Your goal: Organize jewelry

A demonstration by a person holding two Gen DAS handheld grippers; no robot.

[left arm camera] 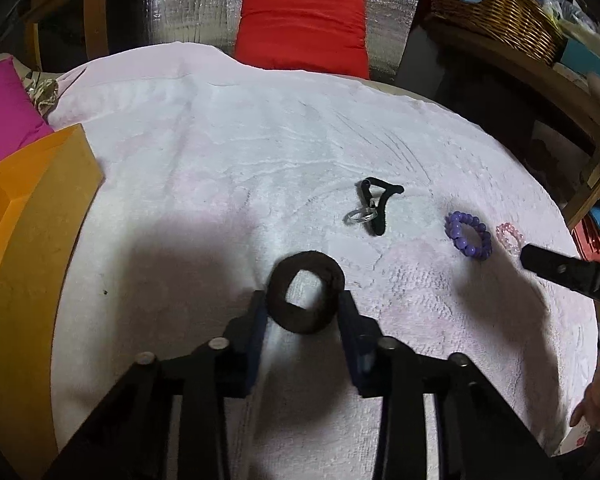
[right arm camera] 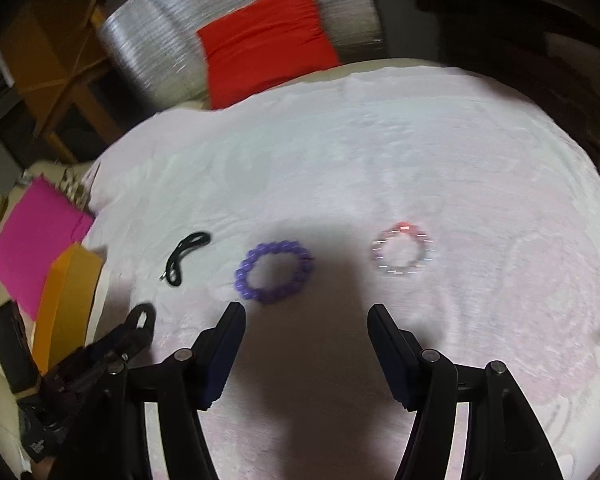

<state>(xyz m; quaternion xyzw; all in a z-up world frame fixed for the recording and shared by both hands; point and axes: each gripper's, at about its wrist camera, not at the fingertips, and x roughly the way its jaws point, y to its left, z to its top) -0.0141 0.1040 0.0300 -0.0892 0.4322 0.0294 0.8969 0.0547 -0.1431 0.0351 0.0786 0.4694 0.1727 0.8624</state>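
My left gripper is closed around a thick black hair tie, with a finger touching each side. Beyond it on the white towel lie a thin black cord with a silver ring, a purple bead bracelet and a clear pink bead bracelet. My right gripper is open and empty, just short of the purple bracelet and the pink bracelet. The left gripper with the hair tie shows at the lower left of the right wrist view.
An orange box stands at the towel's left edge, also in the right wrist view. A magenta cloth lies beside it. A red cushion is behind the towel. A wicker basket sits at the back right.
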